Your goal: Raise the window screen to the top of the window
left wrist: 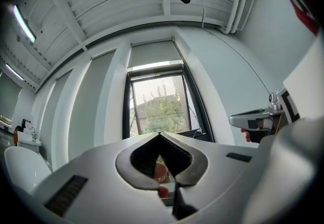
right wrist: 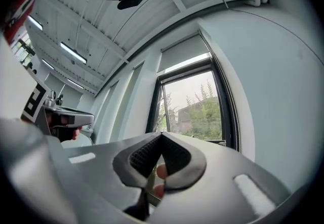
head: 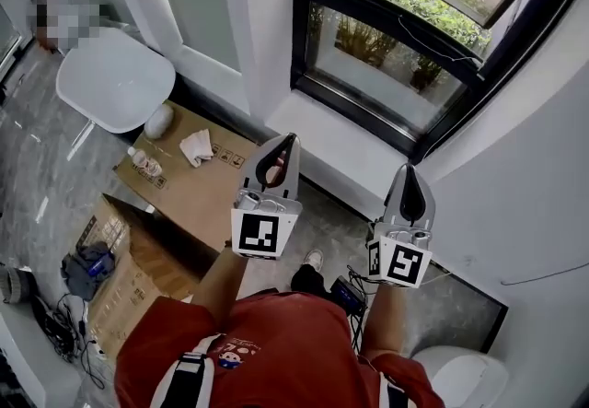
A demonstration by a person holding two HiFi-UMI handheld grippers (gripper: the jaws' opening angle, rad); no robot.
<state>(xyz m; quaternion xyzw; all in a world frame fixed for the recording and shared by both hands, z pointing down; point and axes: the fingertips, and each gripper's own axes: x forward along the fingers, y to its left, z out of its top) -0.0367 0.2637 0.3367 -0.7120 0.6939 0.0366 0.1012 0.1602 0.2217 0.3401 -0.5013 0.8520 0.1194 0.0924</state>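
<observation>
The black-framed window (head: pixel 396 38) stands ahead of me, above a white sill (head: pixel 345 146). A pale grey screen (left wrist: pixel 152 53) covers only the top strip of the window; in the right gripper view the screen (right wrist: pixel 185 52) also hangs high, with trees showing through the glass below it. My left gripper (head: pixel 290 139) and right gripper (head: pixel 408 169) are held side by side in front of the sill, apart from the window. In its own view the left gripper (left wrist: pixel 159 133) has its tips together with nothing between them. The right gripper (right wrist: pixel 162 133) is the same.
Cardboard boxes (head: pixel 198 185) lie on the floor at the left, one of them open. A white round table (head: pixel 115 79) stands behind them. A white rounded object (head: pixel 460 378) is at the lower right. Cables and a dark bag (head: pixel 87 268) lie at the lower left.
</observation>
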